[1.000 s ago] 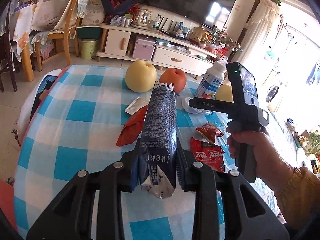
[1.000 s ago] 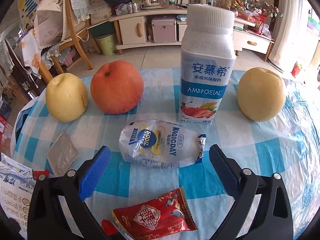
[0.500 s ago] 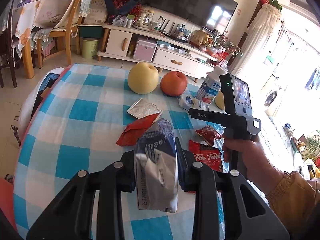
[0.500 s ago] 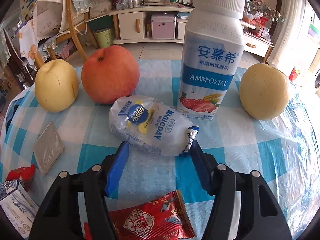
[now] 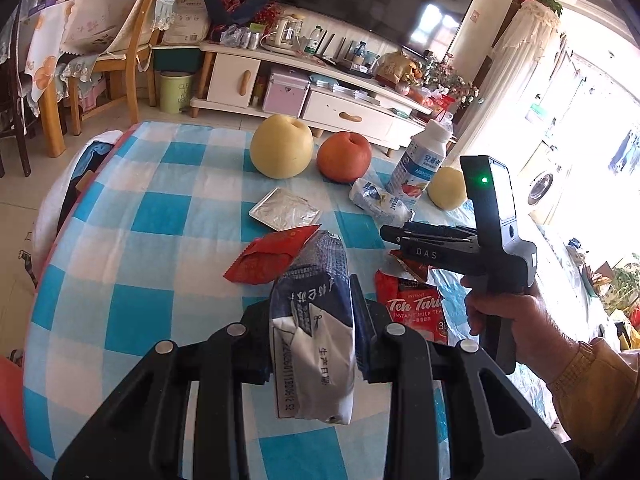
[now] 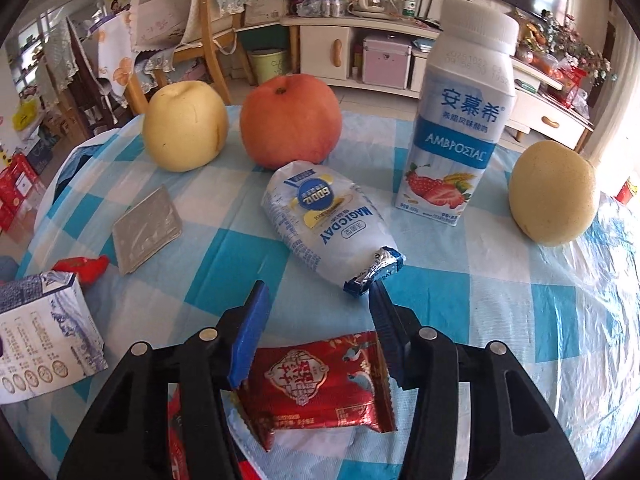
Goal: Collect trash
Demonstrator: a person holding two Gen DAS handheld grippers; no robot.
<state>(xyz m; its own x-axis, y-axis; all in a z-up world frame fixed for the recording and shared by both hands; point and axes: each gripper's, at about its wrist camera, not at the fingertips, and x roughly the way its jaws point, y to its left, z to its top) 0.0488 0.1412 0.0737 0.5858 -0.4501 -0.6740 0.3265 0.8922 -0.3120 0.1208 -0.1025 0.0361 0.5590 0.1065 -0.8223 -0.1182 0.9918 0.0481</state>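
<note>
Left gripper [image 5: 312, 312] clamped; right gripper [image 6: 318, 308] jaws closing.

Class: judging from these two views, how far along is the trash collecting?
Nothing looks binned yet. In hand: left tool grips a milk carton; right tool is closing beside the white wrapper, not gripping it. Left on the table: red wrapper, foil lid, tea packet.

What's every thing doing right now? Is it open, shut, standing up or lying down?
Left tongs: shut on the blue-and-white paper milk carton.
Milk carton: squashed flat, held up.
Right tongs: closing, gripping nothing yet.
White plastic Magicday packet: lying down, crimped end at the right tongs' tips.
Tall white yogurt bottle: upright, cap on.
Red foil snack wrapper: lying flat below the right tongs.
</note>
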